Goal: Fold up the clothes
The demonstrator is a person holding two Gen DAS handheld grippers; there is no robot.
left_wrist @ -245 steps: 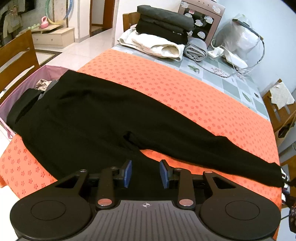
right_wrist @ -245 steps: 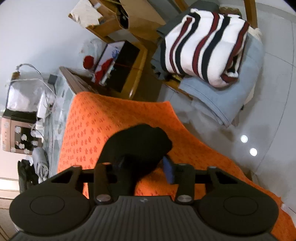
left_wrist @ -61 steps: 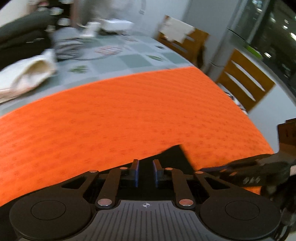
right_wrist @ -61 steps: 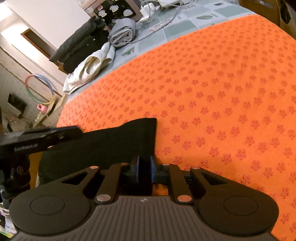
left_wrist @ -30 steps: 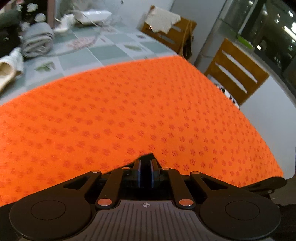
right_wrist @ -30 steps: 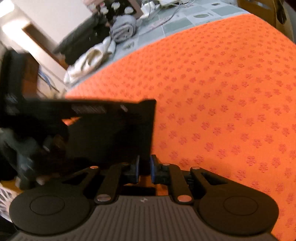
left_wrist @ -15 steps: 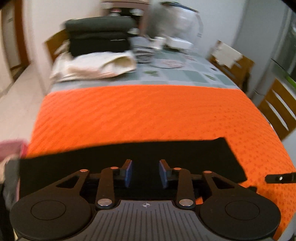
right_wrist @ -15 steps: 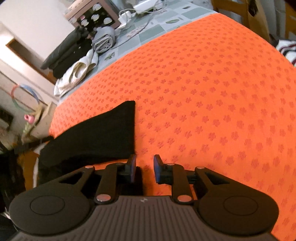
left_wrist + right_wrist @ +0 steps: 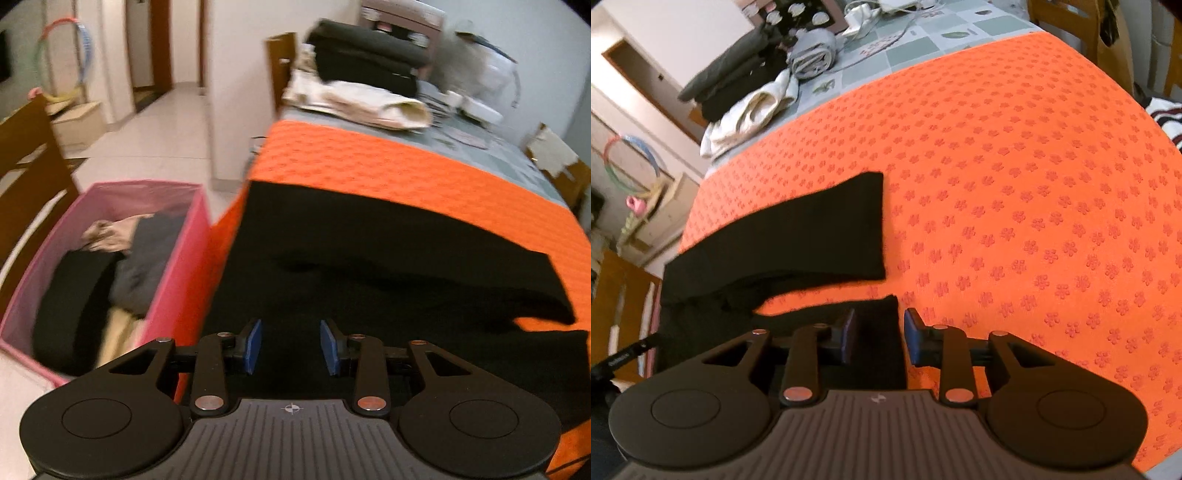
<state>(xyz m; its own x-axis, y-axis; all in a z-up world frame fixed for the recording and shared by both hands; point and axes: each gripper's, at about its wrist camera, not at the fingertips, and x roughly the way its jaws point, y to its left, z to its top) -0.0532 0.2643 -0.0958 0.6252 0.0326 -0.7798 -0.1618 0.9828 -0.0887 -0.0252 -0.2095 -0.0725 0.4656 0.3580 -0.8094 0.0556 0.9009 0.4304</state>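
Black trousers (image 9: 369,266) lie folded over on the orange mat (image 9: 406,166), both legs side by side with their ends toward the right. My left gripper (image 9: 290,345) hovers open above the waist end near the table's left edge, nothing between its blue pads. In the right wrist view the trousers (image 9: 798,236) show as two leg ends. My right gripper (image 9: 879,339) sits over the nearer leg end, its jaws opening, the cloth lying loose beneath them and not pinched.
A pink fabric bin (image 9: 177,280) full of clothes stands on the floor left of the table. Stacked folded clothes (image 9: 362,77) and cables sit at the table's far end. Wooden chairs (image 9: 26,173) stand around. A striped garment (image 9: 1167,114) lies at the right.
Both grippers let go of the trouser legs and opened. The left one swung left along the trousers to the waist end; the right one lifted slightly off the leg end.
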